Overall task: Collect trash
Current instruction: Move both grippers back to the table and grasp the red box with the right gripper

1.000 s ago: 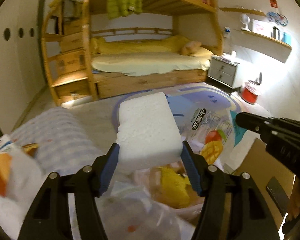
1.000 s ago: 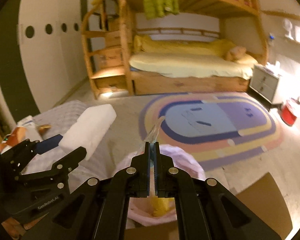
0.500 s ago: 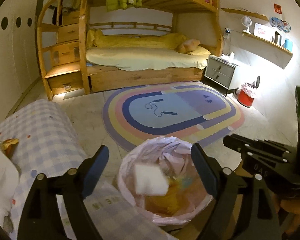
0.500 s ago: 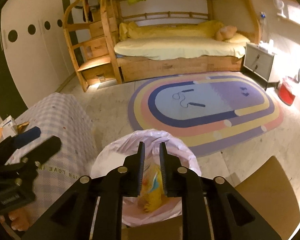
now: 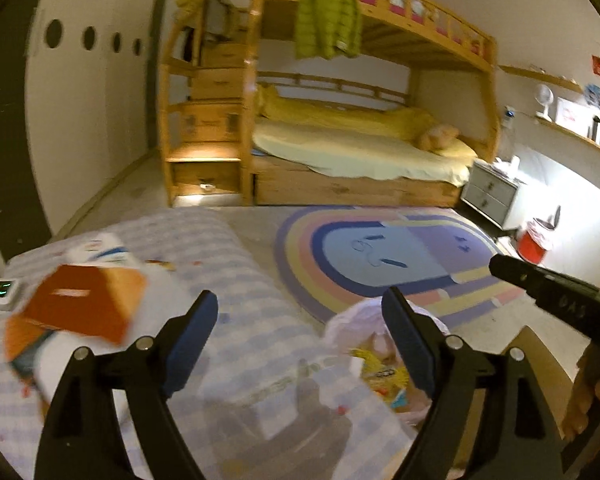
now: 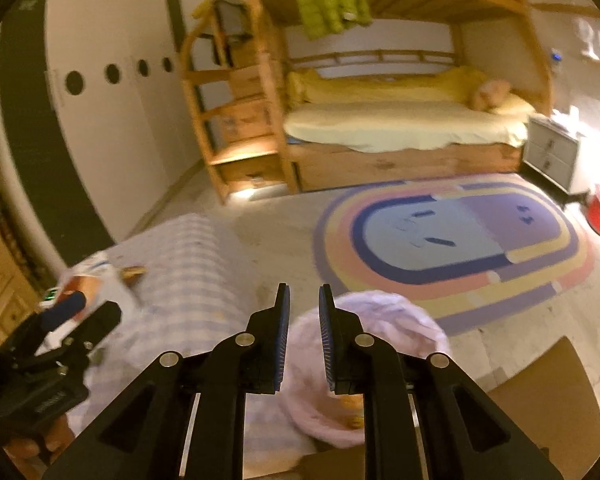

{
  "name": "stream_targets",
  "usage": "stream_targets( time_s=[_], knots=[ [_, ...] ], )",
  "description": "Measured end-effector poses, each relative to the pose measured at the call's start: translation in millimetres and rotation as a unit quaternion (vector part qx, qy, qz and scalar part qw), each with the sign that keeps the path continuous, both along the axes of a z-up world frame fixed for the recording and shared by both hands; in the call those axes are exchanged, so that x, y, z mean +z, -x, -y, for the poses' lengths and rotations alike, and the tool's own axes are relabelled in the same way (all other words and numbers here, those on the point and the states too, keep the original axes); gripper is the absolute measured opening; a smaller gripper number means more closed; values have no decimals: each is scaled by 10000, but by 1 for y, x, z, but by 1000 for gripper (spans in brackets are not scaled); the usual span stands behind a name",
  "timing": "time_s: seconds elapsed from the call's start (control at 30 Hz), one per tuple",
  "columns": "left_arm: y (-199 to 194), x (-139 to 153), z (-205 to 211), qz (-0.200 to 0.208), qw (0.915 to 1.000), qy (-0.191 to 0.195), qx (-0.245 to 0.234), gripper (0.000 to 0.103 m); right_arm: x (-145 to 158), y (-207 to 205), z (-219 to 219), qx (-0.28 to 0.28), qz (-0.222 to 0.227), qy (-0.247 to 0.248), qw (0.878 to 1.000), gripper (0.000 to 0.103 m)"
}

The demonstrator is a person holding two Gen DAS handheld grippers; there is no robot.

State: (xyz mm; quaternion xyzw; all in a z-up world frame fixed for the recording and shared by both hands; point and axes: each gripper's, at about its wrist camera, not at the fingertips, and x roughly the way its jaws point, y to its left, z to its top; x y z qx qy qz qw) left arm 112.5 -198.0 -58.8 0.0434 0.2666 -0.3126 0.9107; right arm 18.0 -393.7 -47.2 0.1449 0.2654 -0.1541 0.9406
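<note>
My left gripper [image 5: 300, 320] is wide open and empty above the checked tablecloth [image 5: 236, 320]. An orange carton [image 5: 80, 308] and a white wrapper [image 5: 104, 254] lie on the cloth to its left. The pink trash bag [image 5: 364, 344] with yellow and coloured trash inside stands to the right, below the table edge. My right gripper [image 6: 303, 312] is slightly open and empty, above the bag's [image 6: 372, 344] left rim. The left gripper also shows in the right wrist view [image 6: 80, 312], and the right gripper in the left wrist view [image 5: 500, 266].
A small green-lit timer [image 5: 2, 290] sits at the table's far left. A cardboard box [image 6: 540, 400] stands beside the bag. Beyond lie a rainbow rug [image 5: 380, 256], a wooden bunk bed [image 5: 340, 140], a grey nightstand [image 5: 488, 194] and a red bin [image 5: 534, 246].
My left gripper let go of the white foam block, which fell into the bag, then swung left over the table. My right gripper released the bag's edge and opened a little.
</note>
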Motion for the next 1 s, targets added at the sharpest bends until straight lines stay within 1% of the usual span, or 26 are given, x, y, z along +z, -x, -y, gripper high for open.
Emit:
stream_targets(
  time_s=[0.17,0.23,0.3,0.4,0.43,0.53,0.7,0.87,0.9,0.93,0.97,1.0],
  knots=[
    [-6,10,-48,83,9985,-96,533,82,14,-18,-42,527,48,-38,9986,17],
    [-12,12,-69,81,9971,-125,743,82,15,-28,-58,753,25,-54,9971,21],
    [-17,14,-90,118,9947,-177,1005,82,16,-40,-75,978,-3,-18,9952,22],
    [-26,15,-125,260,9886,-339,1447,82,15,-61,-102,1331,-43,1,9911,22],
    [-30,15,-138,302,9853,-406,1633,82,14,-69,-109,1442,-62,-14,9895,22],
    [-40,16,-163,281,9791,-476,1956,82,12,-88,-128,1709,-88,-21,9852,22],
    [-58,13,-198,173,9704,-595,2336,82,7,-115,-153,2087,-143,-21,9779,22],
    [-73,9,-213,68,9659,-722,2485,82,2,-146,-170,2453,-167,20,9693,23],
    [-77,8,-215,40,9653,-749,2500,82,1,-153,-172,2511,-177,22,9678,27],
    [-79,8,-215,11,9652,-756,2505,82,0,-159,-174,2598,-152,17,9655,34],
    [-80,7,-215,-17,9652,-754,2506,82,-1,-164,-176,2682,-117,6,9633,39],
    [-80,6,-215,-53,9655,-742,2495,82,-4,-171,-178,2773,-115,0,9607,47]
  ],
)
